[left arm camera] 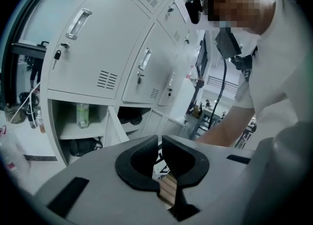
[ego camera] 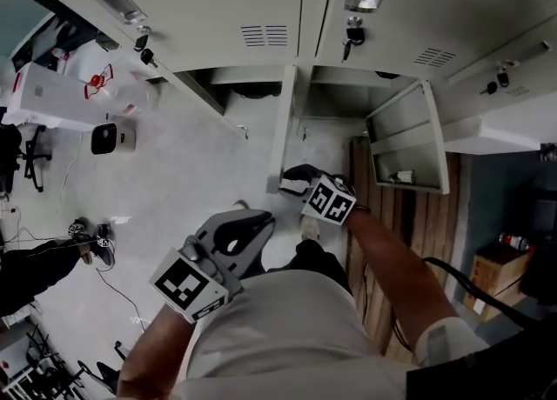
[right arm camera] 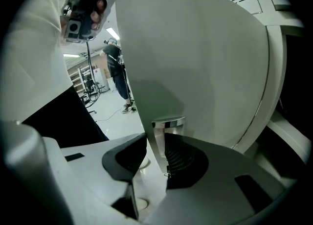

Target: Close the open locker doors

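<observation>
A row of white lockers (ego camera: 218,7) has closed upper doors and several open lower ones. My right gripper (ego camera: 294,181) is at the free edge of one open lower door (ego camera: 284,120). In the right gripper view that door (right arm camera: 195,57) fills the frame, and its metal handle (right arm camera: 164,133) stands between the jaws of my right gripper (right arm camera: 156,143). The right pad lies against it and a thin gap shows on the left. My left gripper (ego camera: 261,221) hangs near my body, its jaws (left arm camera: 160,138) together with nothing in them.
Another open door (ego camera: 409,137) swings out at the right above a wooden pallet (ego camera: 383,216). A third open door (ego camera: 204,98) stands left. Open compartments hold a bottle (left arm camera: 83,115) and a dark bag (left arm camera: 84,146). Keys (ego camera: 352,37) hang from locks. A white box (ego camera: 111,137) and cables sit on the floor.
</observation>
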Demonstrator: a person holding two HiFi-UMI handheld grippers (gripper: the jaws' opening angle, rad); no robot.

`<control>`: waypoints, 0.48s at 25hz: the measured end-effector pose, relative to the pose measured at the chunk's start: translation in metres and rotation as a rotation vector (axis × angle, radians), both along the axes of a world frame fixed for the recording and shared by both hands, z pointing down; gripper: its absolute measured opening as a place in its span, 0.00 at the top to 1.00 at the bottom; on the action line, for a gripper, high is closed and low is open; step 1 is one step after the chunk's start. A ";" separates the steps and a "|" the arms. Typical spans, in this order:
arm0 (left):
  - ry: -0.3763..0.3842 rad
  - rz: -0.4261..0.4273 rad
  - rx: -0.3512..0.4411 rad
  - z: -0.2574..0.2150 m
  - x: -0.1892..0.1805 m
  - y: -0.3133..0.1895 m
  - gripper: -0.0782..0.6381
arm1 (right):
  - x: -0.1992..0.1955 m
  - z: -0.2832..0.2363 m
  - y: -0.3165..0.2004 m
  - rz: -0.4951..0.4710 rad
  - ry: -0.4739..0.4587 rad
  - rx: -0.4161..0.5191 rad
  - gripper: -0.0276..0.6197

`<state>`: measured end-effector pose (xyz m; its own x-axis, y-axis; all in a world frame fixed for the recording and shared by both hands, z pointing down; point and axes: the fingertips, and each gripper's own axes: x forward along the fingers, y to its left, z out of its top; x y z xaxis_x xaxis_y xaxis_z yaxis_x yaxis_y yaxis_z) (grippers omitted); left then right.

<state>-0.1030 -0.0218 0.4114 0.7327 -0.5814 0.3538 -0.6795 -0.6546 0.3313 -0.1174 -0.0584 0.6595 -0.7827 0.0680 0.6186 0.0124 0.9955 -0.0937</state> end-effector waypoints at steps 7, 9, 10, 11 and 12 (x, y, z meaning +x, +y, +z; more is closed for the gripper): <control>0.015 0.014 0.004 0.002 -0.070 0.001 0.85 | -0.060 -0.002 -0.004 0.090 -0.012 -0.032 0.79; 0.019 0.022 -0.001 0.003 -0.086 0.001 0.85 | -0.074 -0.002 -0.007 0.102 -0.006 -0.026 0.80; 0.020 0.029 -0.002 0.004 -0.093 0.001 0.85 | -0.080 -0.002 -0.009 0.108 -0.002 -0.020 0.80; 0.020 0.037 -0.003 0.005 -0.100 0.001 0.85 | -0.087 -0.002 -0.012 0.116 0.002 -0.014 0.81; 0.021 0.044 -0.002 0.006 -0.108 0.000 0.85 | -0.093 -0.002 -0.016 0.127 0.005 -0.007 0.82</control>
